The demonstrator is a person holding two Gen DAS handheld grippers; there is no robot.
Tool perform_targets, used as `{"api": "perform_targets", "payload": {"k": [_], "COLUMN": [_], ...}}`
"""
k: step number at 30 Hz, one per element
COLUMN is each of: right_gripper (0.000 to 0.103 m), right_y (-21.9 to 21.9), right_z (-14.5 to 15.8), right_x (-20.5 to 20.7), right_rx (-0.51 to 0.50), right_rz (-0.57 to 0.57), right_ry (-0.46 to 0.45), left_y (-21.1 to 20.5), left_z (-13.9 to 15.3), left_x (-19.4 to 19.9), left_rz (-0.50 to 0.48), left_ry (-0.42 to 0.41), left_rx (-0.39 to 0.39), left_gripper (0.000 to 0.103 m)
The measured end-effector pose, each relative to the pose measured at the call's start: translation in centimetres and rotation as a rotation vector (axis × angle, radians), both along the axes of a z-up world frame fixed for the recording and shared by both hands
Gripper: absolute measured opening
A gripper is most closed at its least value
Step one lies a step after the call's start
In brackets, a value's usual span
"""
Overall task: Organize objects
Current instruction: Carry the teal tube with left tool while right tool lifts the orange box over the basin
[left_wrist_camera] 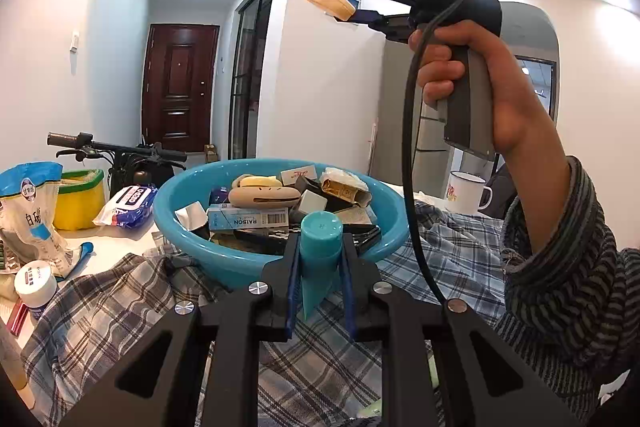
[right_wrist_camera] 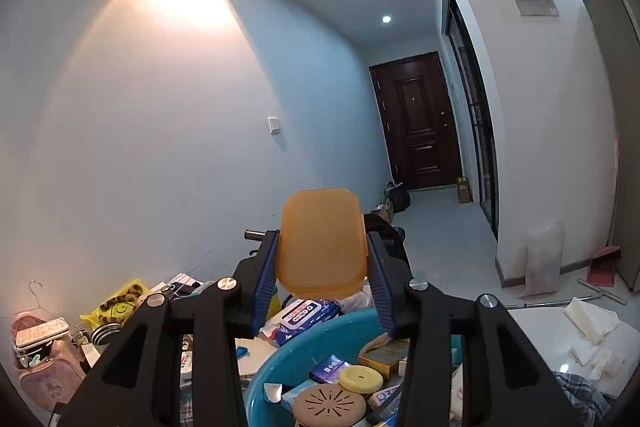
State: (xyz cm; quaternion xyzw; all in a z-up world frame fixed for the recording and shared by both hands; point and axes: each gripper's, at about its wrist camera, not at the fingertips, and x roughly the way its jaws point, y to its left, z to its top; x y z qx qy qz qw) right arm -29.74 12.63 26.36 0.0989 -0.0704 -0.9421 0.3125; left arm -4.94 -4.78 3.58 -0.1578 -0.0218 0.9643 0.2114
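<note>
A teal tube (left_wrist_camera: 320,251), cap forward, is held just above the near rim of the blue basin (left_wrist_camera: 192,227). An orange lid (right_wrist_camera: 323,243) is held high above the basin, which is heaped with boxes.

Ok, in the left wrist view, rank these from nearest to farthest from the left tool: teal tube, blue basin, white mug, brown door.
1. teal tube, shut between the left tool fingers.
2. blue basin, right ahead, its rim just behind the tube.
3. white mug, beyond the basin, to the right.
4. brown door, far down the hall, to the left.
</note>
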Motion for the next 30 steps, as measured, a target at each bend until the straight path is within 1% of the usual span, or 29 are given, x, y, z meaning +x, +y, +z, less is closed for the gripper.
{"api": "perform_targets", "payload": {"k": [3,5,6,9,11,16,20,24,26,28,30], "right_gripper": [0.042,0.042,0.042,0.042,0.042,0.042,0.042,0.042,0.042,0.042,0.042], "right_y": [0.6,1.5,2.0,3.0,4.0,6.5,7.3,7.0,6.9,6.7,6.7], "right_z": [0.0,-0.2,-0.4,-0.2,0.0,0.5,0.9,0.8,0.7,0.7,0.6], "right_x": [-0.4,-1.2,-1.6,-1.7,-1.7,-0.7,0.1,1.7,1.9,1.6,1.5], "right_rx": [0.004,-0.023,-0.046,-0.070,-0.091,-0.131,-0.158,-0.152,-0.153,-0.152,-0.148], "right_rz": [0.002,0.033,0.050,0.075,0.092,0.111,0.146,0.155,0.154,0.156,0.148], "right_ry": [-0.002,-0.040,-0.058,-0.070,-0.066,-0.046,-0.031,-0.005,-0.002,-0.001,-0.001], "left_y": [0.0,0.2,0.4,0.7,0.4,0.2,1.3,2.7,3.3,3.9,4.7], "left_z": [0.0,0.0,0.2,1.2,2.5,7.5,12.5,16.6,18.3,19.9,20.9], "left_x": [0.0,-0.1,0.0,0.7,0.8,0.7,0.4,-0.4,-1.2,-2.4,-3.7], "left_rz": [0.005,0.028,0.046,0.098,0.126,0.212,0.270,0.296,0.294,0.270,0.258], "left_ry": [0.010,0.012,0.021,0.074,0.089,0.150,0.237,0.326,0.344,0.330,0.313], "left_rx": [0.000,-0.019,-0.042,-0.098,-0.091,-0.073,-0.086,-0.084,-0.043,0.013,0.046], "left_gripper": [0.019,0.019,0.019,0.019,0.019,0.019,0.019,0.019,0.019,0.019,0.019]}}
